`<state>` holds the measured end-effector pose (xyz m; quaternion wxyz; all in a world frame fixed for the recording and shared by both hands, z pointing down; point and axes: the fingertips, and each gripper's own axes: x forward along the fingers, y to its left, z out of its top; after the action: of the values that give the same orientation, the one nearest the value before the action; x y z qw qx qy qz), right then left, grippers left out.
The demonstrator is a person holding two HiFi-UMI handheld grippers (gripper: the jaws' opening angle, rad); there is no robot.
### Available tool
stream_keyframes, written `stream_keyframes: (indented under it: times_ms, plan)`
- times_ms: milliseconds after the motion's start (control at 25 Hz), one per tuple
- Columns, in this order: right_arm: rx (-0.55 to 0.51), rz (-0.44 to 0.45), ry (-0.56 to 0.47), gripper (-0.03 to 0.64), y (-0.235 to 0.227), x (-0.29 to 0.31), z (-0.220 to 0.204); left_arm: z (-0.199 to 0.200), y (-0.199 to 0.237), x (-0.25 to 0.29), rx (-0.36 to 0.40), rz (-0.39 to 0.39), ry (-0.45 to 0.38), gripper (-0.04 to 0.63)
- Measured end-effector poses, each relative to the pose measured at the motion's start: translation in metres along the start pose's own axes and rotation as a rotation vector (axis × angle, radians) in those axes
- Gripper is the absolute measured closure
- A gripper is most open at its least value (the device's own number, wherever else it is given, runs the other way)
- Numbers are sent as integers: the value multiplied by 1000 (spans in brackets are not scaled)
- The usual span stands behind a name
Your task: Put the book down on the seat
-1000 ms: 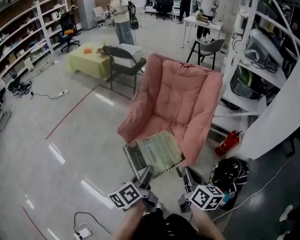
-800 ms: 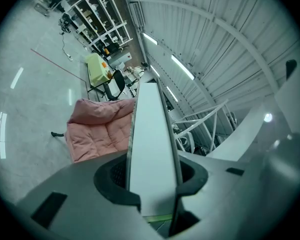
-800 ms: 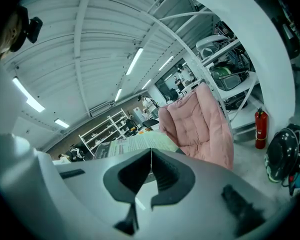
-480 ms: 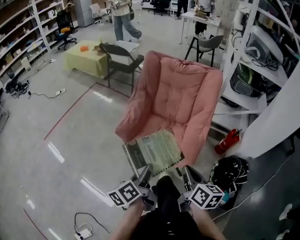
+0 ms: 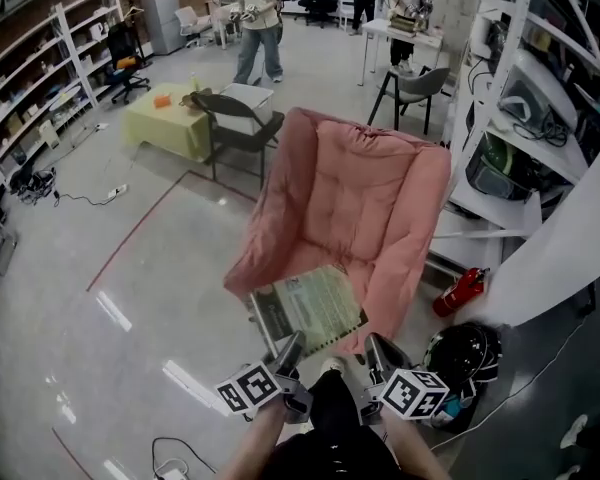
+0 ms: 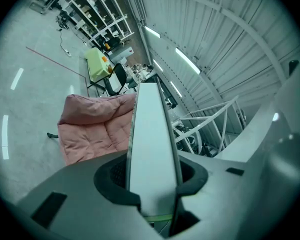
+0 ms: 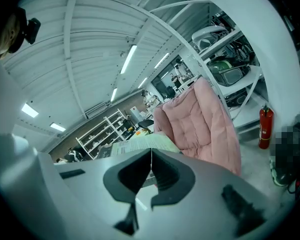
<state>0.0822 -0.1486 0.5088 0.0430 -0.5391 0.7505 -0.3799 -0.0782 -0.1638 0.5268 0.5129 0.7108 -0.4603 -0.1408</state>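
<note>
In an open workshop with a pale glossy floor, a person holds a green-and-white printed book flat and off the seat, its far edge over the front lip of a pink quilted folding chair. The head view alone shows the layout: the left gripper at the book's near edge, the right gripper by its near right corner, a red fire extinguisher on the floor right of the chair, and a yellow-covered desk well behind it. Only the left gripper view shows the book edge-on, clamped between the left gripper's jaws. The right gripper view shows the right gripper pinched nearly shut on what looks like a thin sheet edge, the printed page spreading just beyond. Compared with a second earlier, both grippers and the book have drawn closer to the chair, both grips unchanged.
</note>
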Motion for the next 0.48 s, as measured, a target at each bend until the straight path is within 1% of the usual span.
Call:
stream_keyframes:
  times_ms: [200, 480]
  plan:
    - [22, -12, 18, 603, -20, 37, 24, 13, 4, 44, -18, 20, 25, 437]
    - [32, -20, 41, 603, -40, 87, 59, 36, 7, 104, 3, 32, 73, 437]
